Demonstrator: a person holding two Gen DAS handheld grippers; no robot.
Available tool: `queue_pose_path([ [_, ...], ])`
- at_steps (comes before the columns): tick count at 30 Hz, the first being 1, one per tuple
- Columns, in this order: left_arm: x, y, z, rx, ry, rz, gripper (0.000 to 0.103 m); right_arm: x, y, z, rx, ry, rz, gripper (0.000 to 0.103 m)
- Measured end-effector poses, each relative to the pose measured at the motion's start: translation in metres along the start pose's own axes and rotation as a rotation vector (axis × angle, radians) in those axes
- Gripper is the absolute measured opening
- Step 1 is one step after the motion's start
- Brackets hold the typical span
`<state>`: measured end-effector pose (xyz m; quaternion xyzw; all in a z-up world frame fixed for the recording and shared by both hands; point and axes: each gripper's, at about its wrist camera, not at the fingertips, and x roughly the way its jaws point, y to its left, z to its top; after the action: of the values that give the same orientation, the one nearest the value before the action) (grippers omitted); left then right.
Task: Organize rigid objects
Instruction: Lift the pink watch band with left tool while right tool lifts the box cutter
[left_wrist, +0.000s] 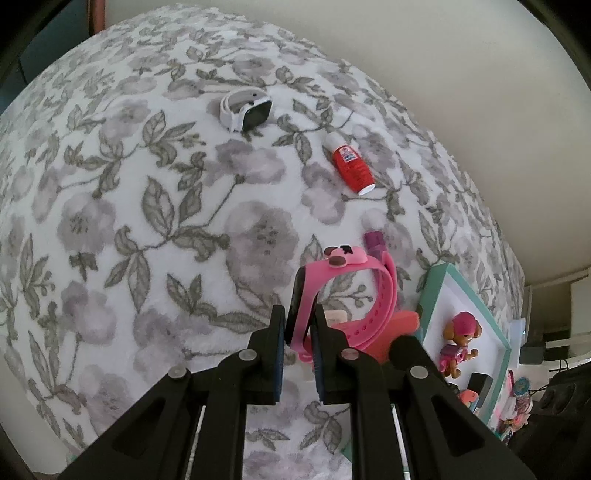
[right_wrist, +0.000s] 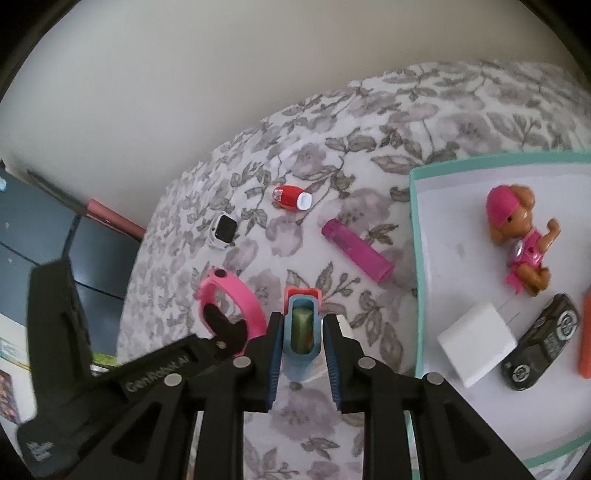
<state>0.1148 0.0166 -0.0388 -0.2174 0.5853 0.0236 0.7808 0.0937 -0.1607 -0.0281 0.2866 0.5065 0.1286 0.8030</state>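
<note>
My left gripper (left_wrist: 300, 328) is shut on a pink kids' smartwatch (left_wrist: 347, 291), held just above the floral blanket; it shows in the right wrist view as a pink band (right_wrist: 236, 295). My right gripper (right_wrist: 303, 332) is shut on a small blue-and-orange toy (right_wrist: 302, 328). A white smartwatch (left_wrist: 246, 108) (right_wrist: 223, 230), a red-and-white bottle (left_wrist: 349, 164) (right_wrist: 291, 196) and a magenta lighter (right_wrist: 354, 249) lie loose on the blanket. A teal-rimmed white tray (right_wrist: 415, 229) (left_wrist: 443, 280) holds a pink puppy figure (right_wrist: 521, 236), a white charger (right_wrist: 476, 343) and a black toy car (right_wrist: 543, 343).
The floral blanket (left_wrist: 147, 221) covers the bed. A pale wall (right_wrist: 147, 92) stands behind it. An orange item (right_wrist: 585, 332) lies at the tray's right edge. Dark furniture (right_wrist: 33, 236) stands beyond the bed's left side.
</note>
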Motion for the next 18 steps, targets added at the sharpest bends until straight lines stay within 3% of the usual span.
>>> queue_pose_path([
  [9,0.019,0.015,-0.002,-0.091,0.076,-0.055,0.013,0.004,-0.003,0.003,0.037,-0.013,0.024,0.024],
  [13,0.025,0.014,-0.005,-0.090,0.099,-0.059,0.011,0.013,-0.009,0.001,0.066,0.021,-0.002,0.031],
  [18,0.026,0.013,-0.005,-0.090,0.105,-0.064,0.011,0.022,-0.018,-0.001,0.103,0.034,0.017,0.031],
])
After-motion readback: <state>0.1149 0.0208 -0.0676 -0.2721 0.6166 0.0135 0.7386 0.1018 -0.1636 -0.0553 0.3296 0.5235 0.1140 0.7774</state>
